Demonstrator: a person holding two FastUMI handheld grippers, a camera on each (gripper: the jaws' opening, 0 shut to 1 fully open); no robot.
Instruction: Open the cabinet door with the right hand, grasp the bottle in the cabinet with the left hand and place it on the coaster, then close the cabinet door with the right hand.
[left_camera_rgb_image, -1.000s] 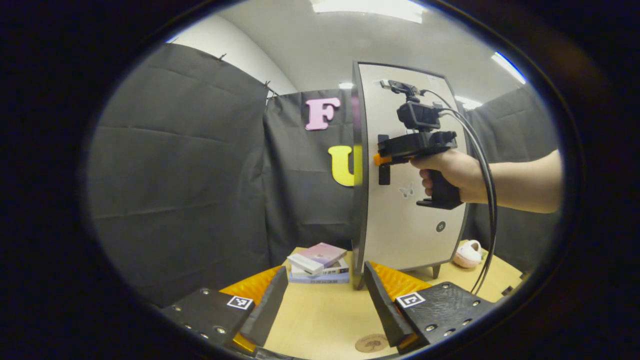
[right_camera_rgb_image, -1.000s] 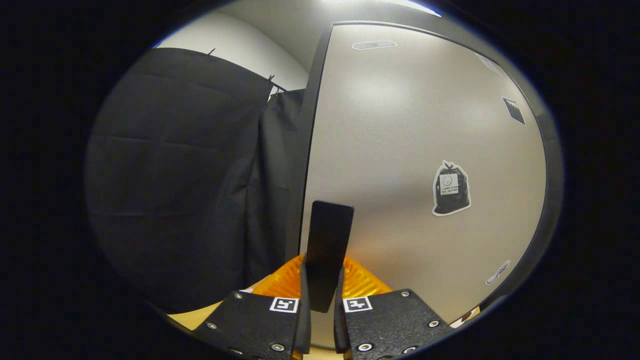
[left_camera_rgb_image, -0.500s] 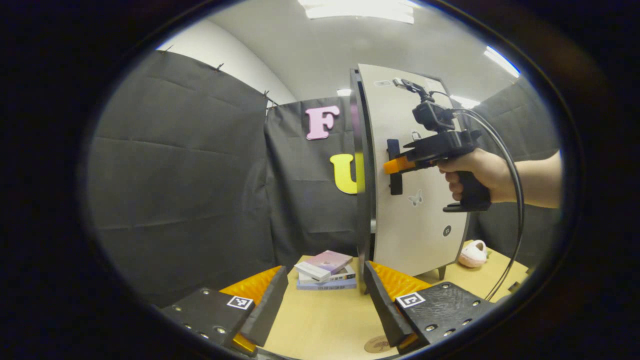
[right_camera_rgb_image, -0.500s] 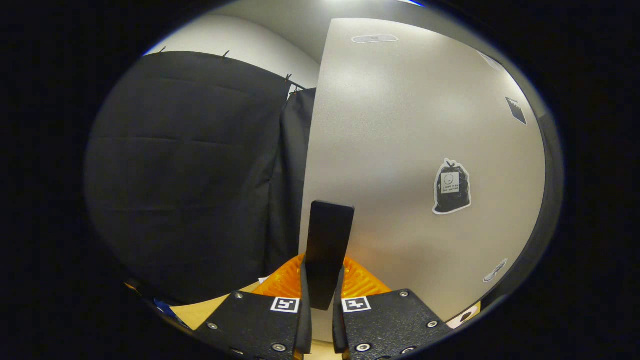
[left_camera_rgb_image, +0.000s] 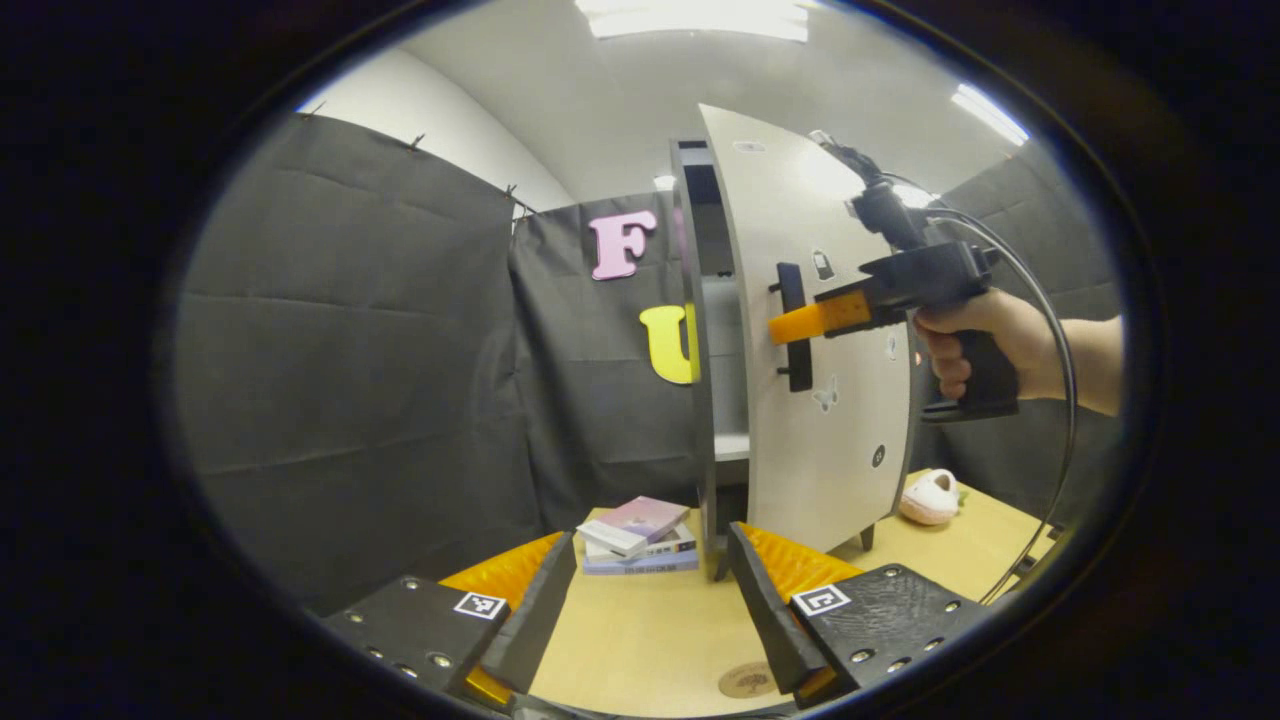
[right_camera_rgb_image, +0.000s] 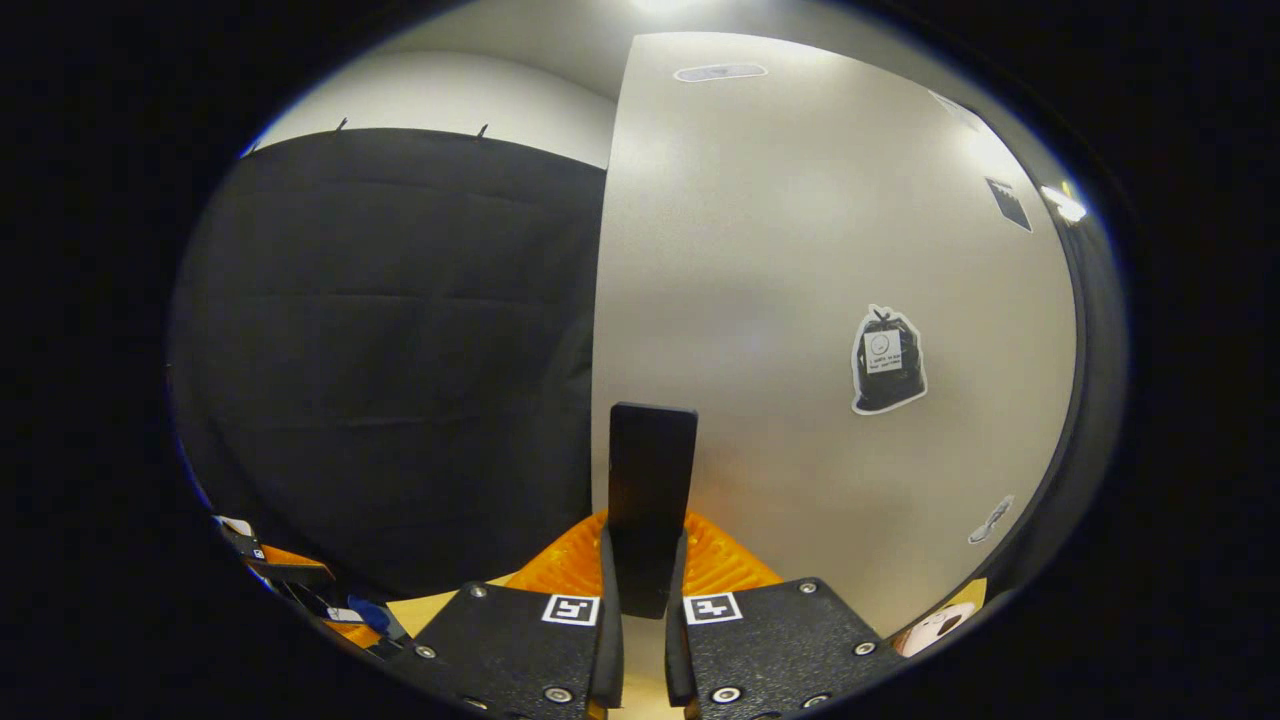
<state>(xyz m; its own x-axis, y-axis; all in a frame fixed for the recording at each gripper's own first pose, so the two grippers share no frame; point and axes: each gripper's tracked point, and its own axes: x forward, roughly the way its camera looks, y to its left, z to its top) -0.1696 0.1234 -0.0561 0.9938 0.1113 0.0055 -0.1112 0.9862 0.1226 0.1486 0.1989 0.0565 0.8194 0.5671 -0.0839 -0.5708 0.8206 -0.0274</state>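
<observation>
Door swung further open

Since the earlier frame the cabinet door (left_camera_rgb_image: 820, 330) had opened wider. The right gripper (right_camera_rgb_image: 643, 590) was clenched on its handle (right_camera_rgb_image: 650, 500). The left gripper (left_camera_rgb_image: 650, 590) hung released above the coaster (left_camera_rgb_image: 747, 680); inside the cabinet no bottle could be made out.

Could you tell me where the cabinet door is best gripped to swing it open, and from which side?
Grip the door handle, the upright bar standing proud of the cabinet door near its free edge. Come at it square from the front, one finger on either side, as the right gripper does here. Being far from the hinge, it probably swings easiest.
</observation>
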